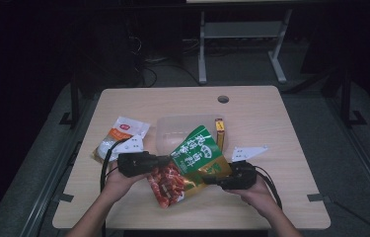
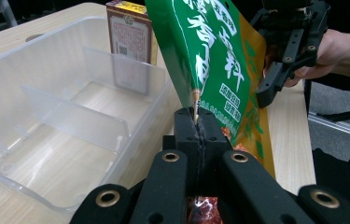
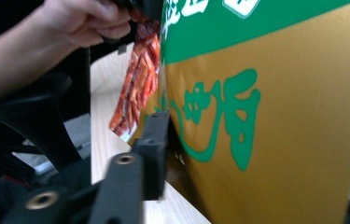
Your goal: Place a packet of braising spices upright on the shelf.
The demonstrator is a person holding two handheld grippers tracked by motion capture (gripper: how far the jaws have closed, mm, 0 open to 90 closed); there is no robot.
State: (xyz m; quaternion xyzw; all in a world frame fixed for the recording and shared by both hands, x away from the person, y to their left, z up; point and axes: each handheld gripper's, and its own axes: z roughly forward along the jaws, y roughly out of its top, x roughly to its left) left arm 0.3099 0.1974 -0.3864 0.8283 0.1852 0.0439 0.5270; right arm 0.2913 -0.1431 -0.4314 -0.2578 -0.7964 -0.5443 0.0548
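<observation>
A dim room with metal desk legs behind; the pale wooden tabletop [image 1: 271, 133] carries a clear plastic divided bin [image 1: 172, 129], a small yellow and maroon carton [image 1: 219, 132] touching its right wall, and a white and orange pouch [image 1: 121, 136] to its left; the work in hand is a large green, gold and red printed foil snack bag [image 1: 192, 163], held off the surface just in front of the bin, tilted, between both tools; the left gripper [image 2: 196, 122] has its jaws pressed together on the bag's sealed side edge, the seam pinched flat between them; the right gripper [image 1: 211, 180] sits against the gold lower face, one jaw laid on the film, but whether it is clamped cannot be told; judgement: the bag is light, soft and crinkly, its glossy film slippery and prone to fold or sag; the flat seams and corners offer the surest hold; squeezing the belly risks crushing the contents.
</observation>
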